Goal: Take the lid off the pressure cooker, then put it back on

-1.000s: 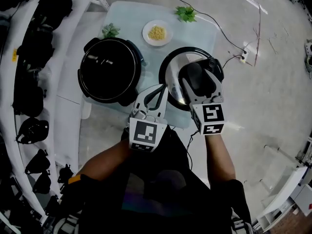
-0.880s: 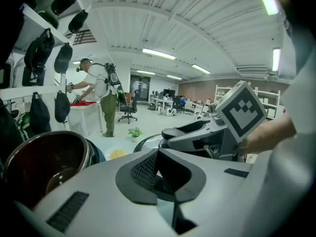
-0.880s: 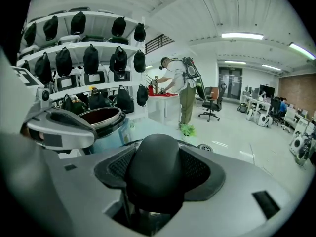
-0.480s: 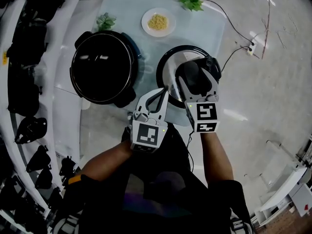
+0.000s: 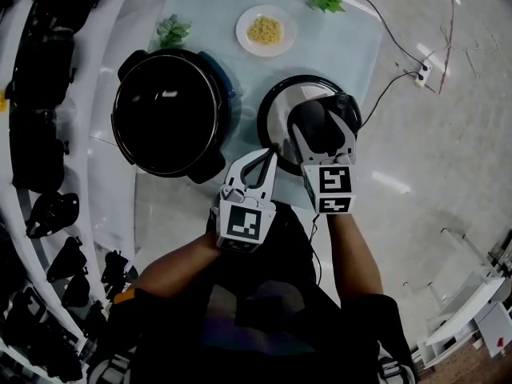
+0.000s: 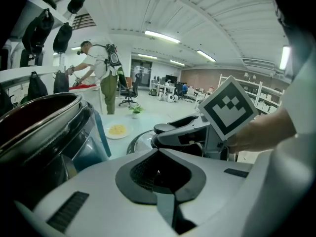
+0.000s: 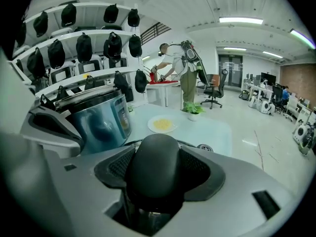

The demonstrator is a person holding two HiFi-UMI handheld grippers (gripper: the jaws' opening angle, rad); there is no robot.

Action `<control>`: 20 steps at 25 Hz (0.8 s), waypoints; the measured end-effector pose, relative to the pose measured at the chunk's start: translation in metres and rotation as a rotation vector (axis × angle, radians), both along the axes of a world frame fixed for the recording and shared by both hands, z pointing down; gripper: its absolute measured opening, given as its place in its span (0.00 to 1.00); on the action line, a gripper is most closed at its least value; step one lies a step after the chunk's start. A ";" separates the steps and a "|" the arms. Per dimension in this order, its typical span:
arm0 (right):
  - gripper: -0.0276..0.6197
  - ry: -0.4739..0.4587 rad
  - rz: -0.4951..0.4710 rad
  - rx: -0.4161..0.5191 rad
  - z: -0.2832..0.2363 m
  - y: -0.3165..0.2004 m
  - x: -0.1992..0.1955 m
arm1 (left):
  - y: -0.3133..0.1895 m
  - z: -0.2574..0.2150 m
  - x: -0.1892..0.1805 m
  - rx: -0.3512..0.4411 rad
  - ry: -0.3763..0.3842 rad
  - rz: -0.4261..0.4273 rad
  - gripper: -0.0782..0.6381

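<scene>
The open pressure cooker pot (image 5: 168, 114) stands at the table's left, its dark inside showing; it rises at the left in the left gripper view (image 6: 44, 127) and the right gripper view (image 7: 101, 117). The steel lid (image 5: 280, 118) is to the right of the pot, over the table's front right part. My right gripper (image 5: 320, 122) is shut on the lid's black handle (image 7: 155, 164). Whether the lid rests on the table or hangs just above it, I cannot tell. My left gripper (image 5: 268, 152) is shut and empty, close by the lid's near left rim (image 6: 143, 139).
A white plate of yellow food (image 5: 266, 29) sits at the back of the pale glass table (image 5: 344, 46), with two small green plants (image 5: 172, 32) near it. Shelves with black bags (image 5: 48, 70) run along the left. A cable (image 5: 392, 78) trails on the floor right. A person stands far off (image 7: 185, 73).
The head view has shifted, so the table sits a little higher and closer. Both grippers and the lid keep about the same place beside the pot.
</scene>
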State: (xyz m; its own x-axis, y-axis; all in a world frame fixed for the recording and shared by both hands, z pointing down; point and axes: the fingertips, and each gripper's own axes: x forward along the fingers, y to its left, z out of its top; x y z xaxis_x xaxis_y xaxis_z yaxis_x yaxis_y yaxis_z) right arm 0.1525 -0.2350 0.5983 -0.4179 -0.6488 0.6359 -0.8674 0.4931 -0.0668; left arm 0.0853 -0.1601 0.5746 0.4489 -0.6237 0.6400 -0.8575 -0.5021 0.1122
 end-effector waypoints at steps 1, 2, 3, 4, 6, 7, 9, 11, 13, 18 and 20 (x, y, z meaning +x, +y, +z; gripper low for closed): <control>0.51 0.002 0.000 -0.003 0.003 0.000 -0.002 | 0.001 0.002 -0.001 -0.004 -0.001 0.004 0.12; 0.51 0.003 0.001 -0.006 0.006 0.000 -0.003 | 0.002 0.004 -0.001 -0.008 -0.002 0.008 0.12; 0.51 0.004 0.003 -0.010 0.009 0.001 -0.004 | 0.003 0.005 -0.002 -0.011 -0.002 0.012 0.12; 0.51 0.005 0.006 -0.015 0.012 0.001 -0.004 | 0.005 0.007 -0.002 -0.014 -0.001 0.015 0.12; 0.51 0.006 0.012 -0.025 0.018 0.002 -0.005 | 0.008 0.010 -0.003 -0.020 0.002 0.014 0.12; 0.51 0.007 0.014 -0.029 0.020 0.003 -0.006 | 0.010 0.012 -0.004 -0.024 0.004 0.011 0.12; 0.51 0.012 0.016 -0.028 0.024 0.004 -0.007 | 0.013 0.016 -0.008 -0.031 0.004 0.001 0.12; 0.51 0.018 0.020 -0.025 0.026 0.006 -0.007 | 0.017 0.020 -0.013 -0.036 0.003 -0.008 0.12; 0.51 0.023 0.023 -0.024 0.029 0.009 -0.007 | 0.021 0.022 -0.016 -0.037 0.004 -0.014 0.12; 0.51 0.052 0.026 -0.003 0.036 0.015 -0.008 | 0.027 0.029 -0.020 -0.035 0.000 -0.015 0.12; 0.51 0.068 0.025 0.009 0.039 0.017 -0.009 | 0.030 0.030 -0.020 -0.031 0.001 -0.010 0.12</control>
State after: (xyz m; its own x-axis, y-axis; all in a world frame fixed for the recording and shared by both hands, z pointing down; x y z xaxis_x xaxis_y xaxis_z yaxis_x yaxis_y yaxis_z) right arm 0.1433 -0.2175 0.6368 -0.3572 -0.6645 0.6563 -0.8820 0.4712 -0.0030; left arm 0.0657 -0.1306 0.6048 0.4432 -0.6083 0.6584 -0.8624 -0.4898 0.1280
